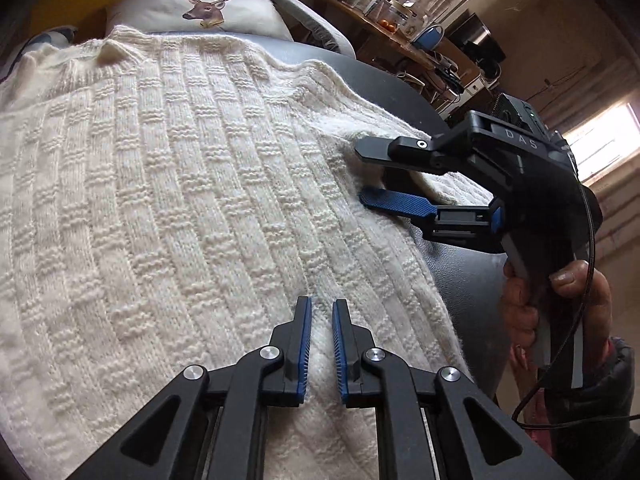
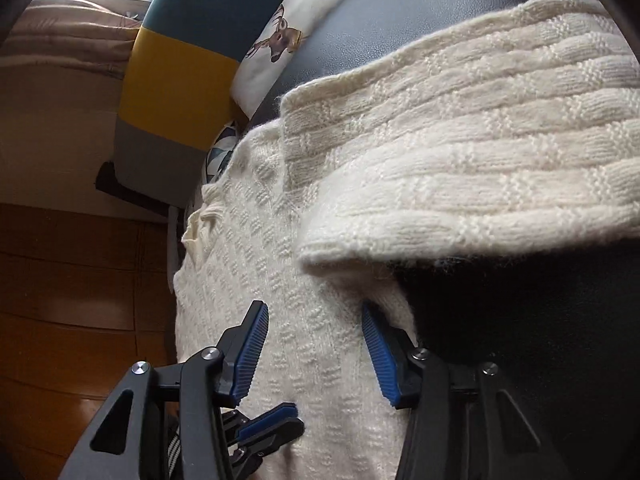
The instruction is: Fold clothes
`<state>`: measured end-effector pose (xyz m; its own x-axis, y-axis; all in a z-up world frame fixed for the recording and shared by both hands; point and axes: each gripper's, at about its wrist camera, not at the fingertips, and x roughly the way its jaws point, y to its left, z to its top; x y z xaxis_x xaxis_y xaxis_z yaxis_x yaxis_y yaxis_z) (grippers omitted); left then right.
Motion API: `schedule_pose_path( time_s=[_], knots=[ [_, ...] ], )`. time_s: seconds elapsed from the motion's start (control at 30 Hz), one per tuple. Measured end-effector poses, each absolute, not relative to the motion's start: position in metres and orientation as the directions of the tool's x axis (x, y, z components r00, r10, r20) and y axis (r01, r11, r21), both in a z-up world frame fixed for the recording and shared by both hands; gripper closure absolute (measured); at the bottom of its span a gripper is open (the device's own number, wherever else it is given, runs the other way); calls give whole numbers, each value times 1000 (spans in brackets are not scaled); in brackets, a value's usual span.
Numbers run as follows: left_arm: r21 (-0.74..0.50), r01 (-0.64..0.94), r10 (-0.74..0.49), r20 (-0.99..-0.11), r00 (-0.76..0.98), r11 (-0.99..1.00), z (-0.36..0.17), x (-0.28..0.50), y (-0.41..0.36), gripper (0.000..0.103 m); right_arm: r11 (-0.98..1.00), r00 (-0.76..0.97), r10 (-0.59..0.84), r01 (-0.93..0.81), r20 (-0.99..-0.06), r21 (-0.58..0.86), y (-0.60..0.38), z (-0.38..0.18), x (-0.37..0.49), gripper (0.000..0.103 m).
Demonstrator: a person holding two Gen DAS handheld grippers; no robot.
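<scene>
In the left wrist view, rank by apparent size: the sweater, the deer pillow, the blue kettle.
1. Cream knit sweater, fills most of the frame.
2. Deer pillow.
3. Blue kettle, smallest, though it stands farthest from the camera, so its true size is unsure.

The sweater [image 1: 168,184] runs off the left wrist view's left and bottom edges. Its folded sleeve [image 2: 480,152] exits right in the right wrist view. Clutter on the far shelf [image 1: 384,12] is too small to name.
</scene>
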<state>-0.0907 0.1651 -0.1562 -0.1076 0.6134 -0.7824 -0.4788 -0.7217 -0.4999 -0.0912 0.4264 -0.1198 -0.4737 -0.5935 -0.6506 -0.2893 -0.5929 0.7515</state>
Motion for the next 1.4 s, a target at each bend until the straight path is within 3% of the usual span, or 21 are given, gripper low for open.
schedule_pose_path(
  time_s=[0.1, 0.23, 0.43, 0.67, 0.8, 1.07, 1.17, 1.27, 1.4],
  knots=[
    [-488, -488, 609, -784, -119, -724, -147, -95, 162, 90, -623, -471, -584, -262, -661, 737, 428, -104, -80, 44],
    [-450, -507, 601, -780, -178, -735, -133, -126, 170, 88, -703, -560, -499, -185, -661, 687, 447, -64, -80, 44],
    [-362, -564, 578, -771, -267, -742, -101, -188, 200, 88, -886, -532, -88, -344, -842, 311, 487, -60, -102, 44],
    [-258, -587, 477, -841, -255, -768, -134, -249, 264, 88, -916, -432, 171, -402, -886, 19, 525, -91, -97, 44],
    [-209, -585, 424, -868, -258, -783, -153, -275, 292, 88, -907, -443, 200, -421, -874, 6, 544, -105, -81, 44],
    [-228, -523, 431, -849, -306, -821, -153, -270, 288, 88, -910, -467, 198, -414, -862, 15, 546, -105, -69, 42],
    [-261, -504, 458, -831, -318, -823, -141, -258, 281, 88, -883, -527, 85, -433, -846, 181, 561, -92, -49, 42],
    [-268, -521, 480, -812, -331, -811, -130, -237, 265, 85, -766, -641, -6, -490, -767, 415, 596, -77, 3, 42],
    [-255, -524, 474, -813, -339, -813, -128, -201, 237, 84, -568, -699, -17, -581, -715, 583, 644, -80, 73, 42]
  ],
)
